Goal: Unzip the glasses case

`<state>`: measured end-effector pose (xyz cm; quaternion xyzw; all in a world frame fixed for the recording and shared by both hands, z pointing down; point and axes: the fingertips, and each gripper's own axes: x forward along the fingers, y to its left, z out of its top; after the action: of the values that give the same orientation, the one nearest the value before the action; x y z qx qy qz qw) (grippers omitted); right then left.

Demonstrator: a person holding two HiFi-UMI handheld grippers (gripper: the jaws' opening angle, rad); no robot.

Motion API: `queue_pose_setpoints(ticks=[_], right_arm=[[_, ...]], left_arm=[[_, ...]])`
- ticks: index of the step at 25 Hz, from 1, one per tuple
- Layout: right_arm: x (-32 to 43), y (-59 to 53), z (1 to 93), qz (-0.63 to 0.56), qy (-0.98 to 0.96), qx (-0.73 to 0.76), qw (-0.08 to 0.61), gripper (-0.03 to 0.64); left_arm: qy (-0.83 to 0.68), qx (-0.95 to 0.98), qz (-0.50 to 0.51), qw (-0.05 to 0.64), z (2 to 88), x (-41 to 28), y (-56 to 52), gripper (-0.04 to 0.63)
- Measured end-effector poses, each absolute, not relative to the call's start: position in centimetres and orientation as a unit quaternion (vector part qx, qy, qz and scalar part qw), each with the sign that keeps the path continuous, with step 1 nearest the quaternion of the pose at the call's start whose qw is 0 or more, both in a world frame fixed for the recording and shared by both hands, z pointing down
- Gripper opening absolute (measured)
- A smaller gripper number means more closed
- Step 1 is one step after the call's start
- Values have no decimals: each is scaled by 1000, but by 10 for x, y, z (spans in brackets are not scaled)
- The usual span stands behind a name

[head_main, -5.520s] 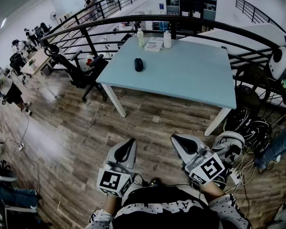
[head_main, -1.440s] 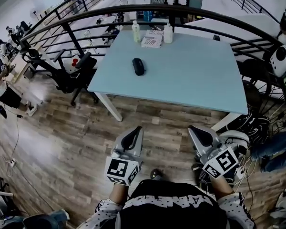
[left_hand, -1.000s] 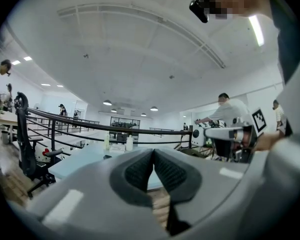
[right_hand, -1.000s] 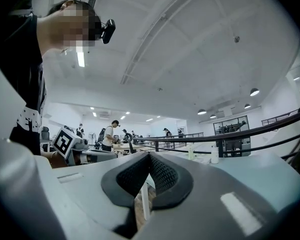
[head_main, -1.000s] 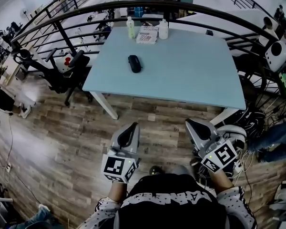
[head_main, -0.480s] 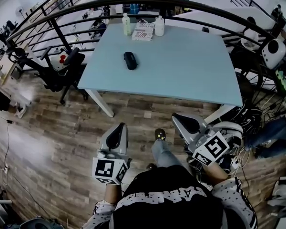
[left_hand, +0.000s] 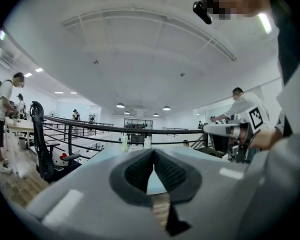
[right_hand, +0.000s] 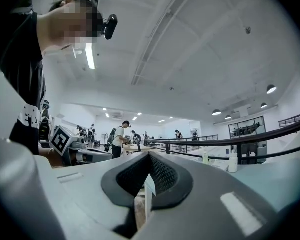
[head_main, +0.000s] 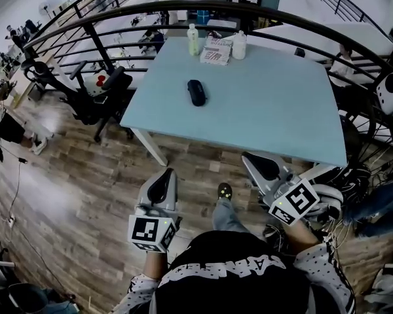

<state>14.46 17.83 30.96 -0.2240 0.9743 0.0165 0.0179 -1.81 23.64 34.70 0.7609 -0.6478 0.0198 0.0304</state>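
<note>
Pale blue table [head_main: 268, 103] up ahead, and the dark glasses case [head_main: 196, 92] lies alone on its left half (bottles [head_main: 239, 45] and a packet [head_main: 216, 52] sit at the far edge). Both tools are over the wood floor [head_main: 85, 188], well short of the table: left gripper [head_main: 165, 175] pressed together, empty; right gripper [head_main: 251, 161] pressed together too, pinching nothing.

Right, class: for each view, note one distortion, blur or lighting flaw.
Head view: fisheye bows the railing into an arc. Left gripper view: black corners, the close jaws soft. Right gripper view: a ceiling strip light glares white.
</note>
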Motion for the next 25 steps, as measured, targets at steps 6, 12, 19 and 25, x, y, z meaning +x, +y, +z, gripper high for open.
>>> queue_pose_setpoints(ticks=[6,12,19,25], right_arm=[[118,131,316,7,978,-210,6,5],[94,81,318,2,979,-204,-2,5],[86,20,329,-11,978,-210,-11,5],[85,-31,334,-24,976,-215,-7,5]], left_arm=[[-658,752,17,36,348,-42,195,0],[-670,741,12,50,354,-67,149,0],[-666,744,14,56,361,-69,91,0],[-675,735,26,60,362,-75,51,0]])
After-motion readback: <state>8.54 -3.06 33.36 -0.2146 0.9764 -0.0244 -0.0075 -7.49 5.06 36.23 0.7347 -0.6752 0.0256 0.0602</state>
